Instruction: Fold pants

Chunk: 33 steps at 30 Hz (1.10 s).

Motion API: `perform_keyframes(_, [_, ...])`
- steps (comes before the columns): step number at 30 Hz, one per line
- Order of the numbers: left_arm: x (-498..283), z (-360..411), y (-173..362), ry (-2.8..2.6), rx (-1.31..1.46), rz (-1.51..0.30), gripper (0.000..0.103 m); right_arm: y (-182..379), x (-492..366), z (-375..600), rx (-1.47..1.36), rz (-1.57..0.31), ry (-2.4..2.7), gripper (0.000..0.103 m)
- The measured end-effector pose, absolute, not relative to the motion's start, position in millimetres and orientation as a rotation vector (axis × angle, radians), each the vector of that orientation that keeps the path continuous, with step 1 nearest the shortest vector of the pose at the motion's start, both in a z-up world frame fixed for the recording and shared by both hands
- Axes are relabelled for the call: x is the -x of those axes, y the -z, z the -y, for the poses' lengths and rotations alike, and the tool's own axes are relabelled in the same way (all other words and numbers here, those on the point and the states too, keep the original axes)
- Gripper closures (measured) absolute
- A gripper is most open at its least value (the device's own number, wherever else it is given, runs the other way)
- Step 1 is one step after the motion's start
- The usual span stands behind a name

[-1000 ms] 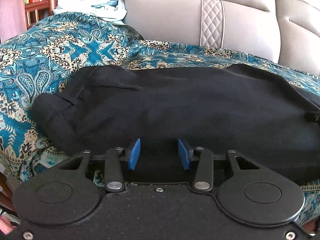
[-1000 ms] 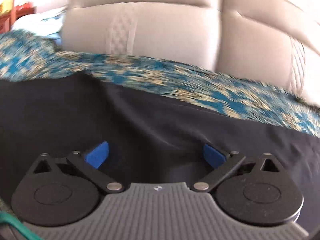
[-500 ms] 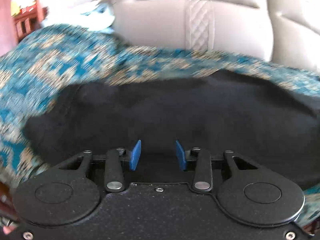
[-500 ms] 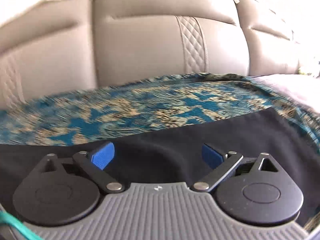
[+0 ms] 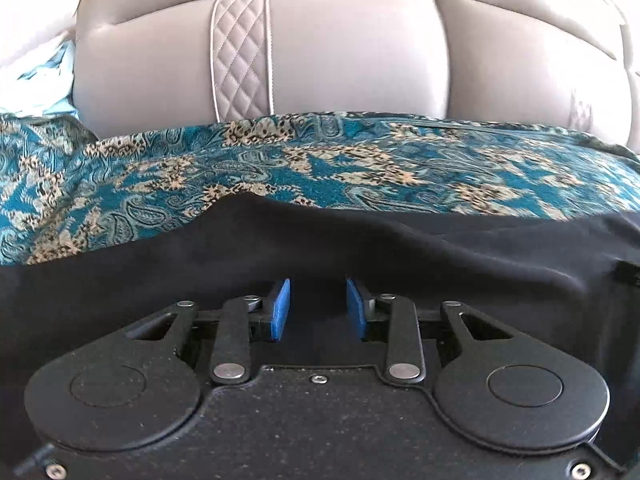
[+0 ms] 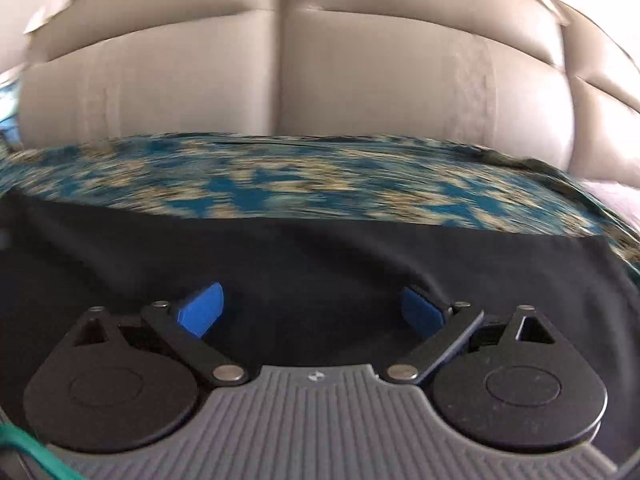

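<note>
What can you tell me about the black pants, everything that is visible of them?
The black pants are a plain, matte, soft-looking cloth with shallow folds and no visible pattern. They lie spread out on the teal patterned cover over the sofa seat, filling the lower part of both views. Their far edge runs wavy across the cover. Waistband and leg ends cannot be told apart. Both grippers are low over the cloth; whether they touch it is unclear.

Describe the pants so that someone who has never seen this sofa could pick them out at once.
Start at the beige leather sofa back with its quilted diamond strip. Below it, a teal and gold paisley throw covers the seat. The pants lie on that throw nearest the cameras: plain black, creased cloth, the only unpatterned dark thing there.
</note>
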<state>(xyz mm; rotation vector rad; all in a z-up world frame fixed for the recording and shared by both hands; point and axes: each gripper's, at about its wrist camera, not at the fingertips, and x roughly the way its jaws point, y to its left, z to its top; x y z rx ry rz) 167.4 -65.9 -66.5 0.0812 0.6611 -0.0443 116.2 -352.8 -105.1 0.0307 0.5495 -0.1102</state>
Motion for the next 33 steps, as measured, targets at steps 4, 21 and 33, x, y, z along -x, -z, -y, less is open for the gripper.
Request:
perform_keyframes(4, [-180.7, 62.0, 71.3, 0.015, -0.059, -0.65, 0.069, 106.8, -109.8, 403.3, -0.156, -0.552, 0.324, 0.006])
perform_keyframes(21, [-213.8, 59.7, 63.3, -0.106, -0.077, -0.67, 0.066, 127.2, 72.1, 535.4, -0.906, -0.148, 0.657, 0.014])
perform_keyframes(33, [-136.1, 120.5, 68.3, 0.18, -0.245, -0.646, 0.064, 136.4, 46.6, 531.4, -0.811, -0.258, 0.589, 0.019])
